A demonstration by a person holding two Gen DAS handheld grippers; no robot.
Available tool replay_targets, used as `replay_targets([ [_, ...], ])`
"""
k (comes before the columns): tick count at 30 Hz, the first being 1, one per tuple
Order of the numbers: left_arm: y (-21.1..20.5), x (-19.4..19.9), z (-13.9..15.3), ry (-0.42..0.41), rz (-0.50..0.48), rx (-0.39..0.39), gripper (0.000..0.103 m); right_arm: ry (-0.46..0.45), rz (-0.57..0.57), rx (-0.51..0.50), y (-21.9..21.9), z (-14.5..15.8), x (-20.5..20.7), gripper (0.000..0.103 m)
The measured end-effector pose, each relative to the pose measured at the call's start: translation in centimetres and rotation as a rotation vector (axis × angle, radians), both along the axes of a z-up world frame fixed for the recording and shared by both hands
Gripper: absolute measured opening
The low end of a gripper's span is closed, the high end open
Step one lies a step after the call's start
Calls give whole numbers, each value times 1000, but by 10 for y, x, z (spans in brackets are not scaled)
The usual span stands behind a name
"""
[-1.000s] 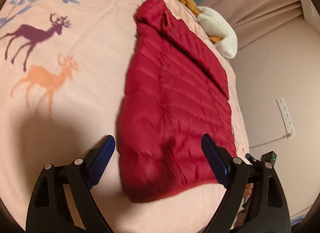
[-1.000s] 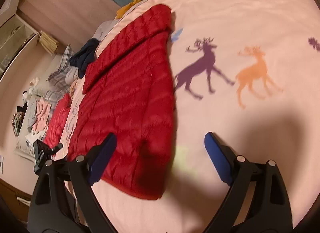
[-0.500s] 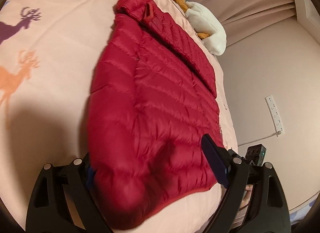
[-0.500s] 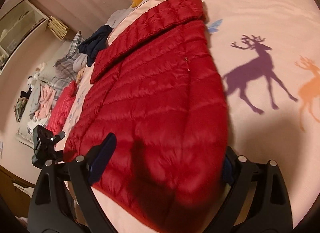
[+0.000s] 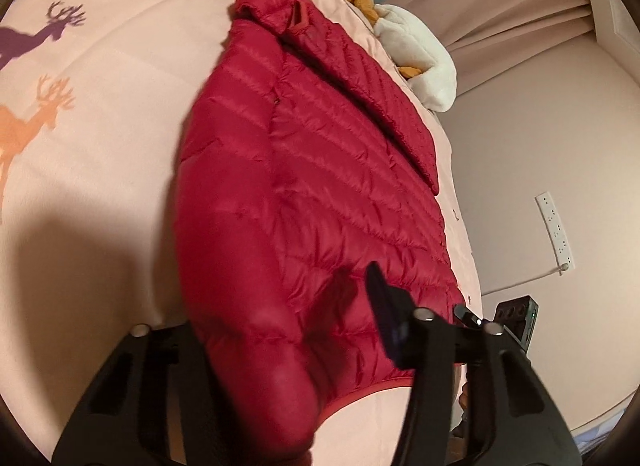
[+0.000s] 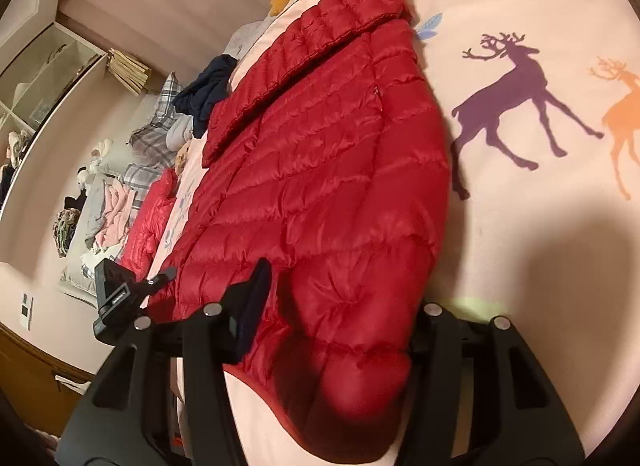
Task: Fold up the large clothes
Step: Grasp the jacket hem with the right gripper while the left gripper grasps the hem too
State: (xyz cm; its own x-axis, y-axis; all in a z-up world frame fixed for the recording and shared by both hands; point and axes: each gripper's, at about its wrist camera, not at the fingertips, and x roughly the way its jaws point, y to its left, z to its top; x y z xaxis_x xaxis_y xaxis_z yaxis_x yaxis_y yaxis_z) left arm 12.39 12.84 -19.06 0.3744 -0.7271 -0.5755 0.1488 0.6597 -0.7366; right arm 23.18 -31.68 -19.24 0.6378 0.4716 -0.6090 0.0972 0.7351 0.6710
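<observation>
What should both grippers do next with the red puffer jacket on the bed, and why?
Probably lift the hem and carry it toward the collar. The red jacket lies flat on the pink bedspread, and both the left gripper and the right gripper have just been closing their jaws on its near corners, with the fabric bunched between them.

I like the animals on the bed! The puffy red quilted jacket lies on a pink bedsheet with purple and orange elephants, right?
Not elephants: the right wrist view shows purple and orange deer with antlers. The puffy red quilted jacket does lie on the pink bedsheet.
</observation>
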Motion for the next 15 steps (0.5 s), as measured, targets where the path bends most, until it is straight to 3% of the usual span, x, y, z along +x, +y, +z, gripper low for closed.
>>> replay_targets([
  [3, 1, 5, -4, 29, 20, 5, 25, 10, 4, -17, 7, -1, 9, 34],
  [5, 2, 5, -6, 40, 38, -3, 19, 18, 2, -27, 12, -2, 12, 23],
  [8, 1, 0, 1, 11, 53, 6, 12, 7, -7, -46, 17, 1, 8, 17],
  [15, 1, -7, 31, -86, 50, -13, 10, -35, 12, -86, 22, 19, -5, 12],
])
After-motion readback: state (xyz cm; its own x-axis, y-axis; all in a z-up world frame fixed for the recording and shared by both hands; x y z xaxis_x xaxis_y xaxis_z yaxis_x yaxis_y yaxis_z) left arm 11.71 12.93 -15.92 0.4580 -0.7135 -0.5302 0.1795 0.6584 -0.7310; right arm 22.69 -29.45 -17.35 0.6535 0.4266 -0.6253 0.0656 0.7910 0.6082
